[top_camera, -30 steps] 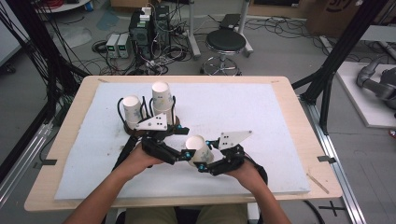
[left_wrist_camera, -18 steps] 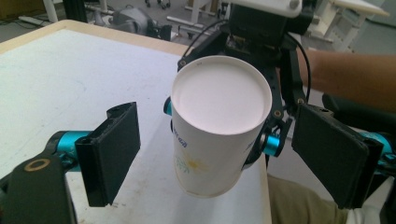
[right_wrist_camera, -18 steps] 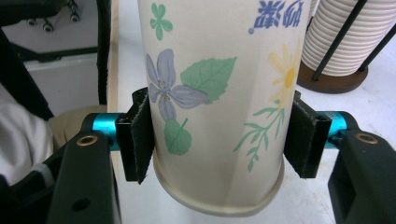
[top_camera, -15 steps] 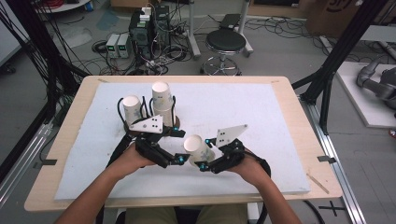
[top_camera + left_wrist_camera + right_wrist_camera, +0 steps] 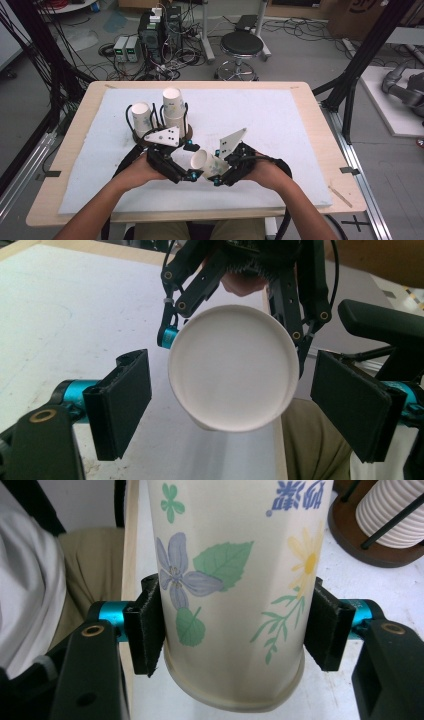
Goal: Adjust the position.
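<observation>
Nearest the person, both hands sit at the front edge of the counter point(image 5: 310, 130), which carries a white mat. The right tongs point(image 5: 223, 173) pinch a paper cup point(image 5: 206, 162) near its base, one black pad pressed against each side; in the right gripper view the cup point(image 5: 232, 580) bears printed flowers and leaves and its bottom rim hangs just below the pads. The cup lies tilted, held clear of the mat, with its open mouth turned toward the left tongs point(image 5: 186, 172).

The left tongs point(image 5: 230, 405) stand spread, with a pad either side of the cup's mouth point(image 5: 232, 372) and a clear gap on both sides; no pad touches the cup. In the left gripper view the right tongs point(image 5: 240, 305) show behind the cup, closed around it.

Farther back on the mat stands a round brown cup holder point(image 5: 186, 134) with black wire uprights. It carries two stacks of paper cups: a shorter stack point(image 5: 142, 117) on the left and a taller stack point(image 5: 173, 107) on the right.

Beyond the counter, on the floor, stand a black stool point(image 5: 241, 47) and electronic boxes with loose cables point(image 5: 155, 32).
</observation>
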A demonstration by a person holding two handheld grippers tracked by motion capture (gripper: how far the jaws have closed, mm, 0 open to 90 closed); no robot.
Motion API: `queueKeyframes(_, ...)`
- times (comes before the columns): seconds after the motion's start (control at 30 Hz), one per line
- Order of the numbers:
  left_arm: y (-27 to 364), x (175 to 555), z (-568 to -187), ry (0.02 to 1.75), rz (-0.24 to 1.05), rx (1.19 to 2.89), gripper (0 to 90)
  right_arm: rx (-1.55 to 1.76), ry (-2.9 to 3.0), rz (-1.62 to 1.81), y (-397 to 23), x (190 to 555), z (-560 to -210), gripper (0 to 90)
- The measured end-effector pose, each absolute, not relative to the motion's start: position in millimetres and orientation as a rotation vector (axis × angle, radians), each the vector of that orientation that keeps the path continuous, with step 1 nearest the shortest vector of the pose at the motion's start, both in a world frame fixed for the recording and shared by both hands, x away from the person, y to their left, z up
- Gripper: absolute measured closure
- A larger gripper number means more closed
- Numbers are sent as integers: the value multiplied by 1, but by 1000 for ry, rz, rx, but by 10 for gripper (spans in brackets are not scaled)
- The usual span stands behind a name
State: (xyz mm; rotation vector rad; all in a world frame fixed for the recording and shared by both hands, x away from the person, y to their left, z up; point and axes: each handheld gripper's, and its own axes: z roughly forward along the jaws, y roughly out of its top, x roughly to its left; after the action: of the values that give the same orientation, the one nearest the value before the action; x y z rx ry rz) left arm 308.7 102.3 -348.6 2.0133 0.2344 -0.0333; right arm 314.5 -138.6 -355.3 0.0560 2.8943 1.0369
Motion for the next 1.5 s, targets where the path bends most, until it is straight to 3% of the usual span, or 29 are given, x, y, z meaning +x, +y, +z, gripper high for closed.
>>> queueKeyframes(0.67, 96, 306, -353, 169, -62, 2090, 239, -88, 3038, 656, -108, 312, -340, 353)
queueKeyframes(1.03, 93, 306, -355, 126, -63, 2127, 342, -92, 3061, 608, -104, 310, -340, 348)
queueKeyframes(1.13, 95, 307, -355, 131, -46, 2128, 356, -101, 3046, 607, -104, 310, -341, 277)
queueKeyframes(1.17, 95, 308, -355, 135, -36, 2125, 362, -91, 3016, 637, -105, 310, -341, 194)
queueKeyframes(1.2, 96, 308, -354, 135, -24, 2123, 365, -57, 3004, 673, -106, 310, -340, 174)
queueKeyframes(1.5, 111, 313, -357, 172, 16, 2017, 370, 80, 2885, 979, -132, 314, -330, 175)
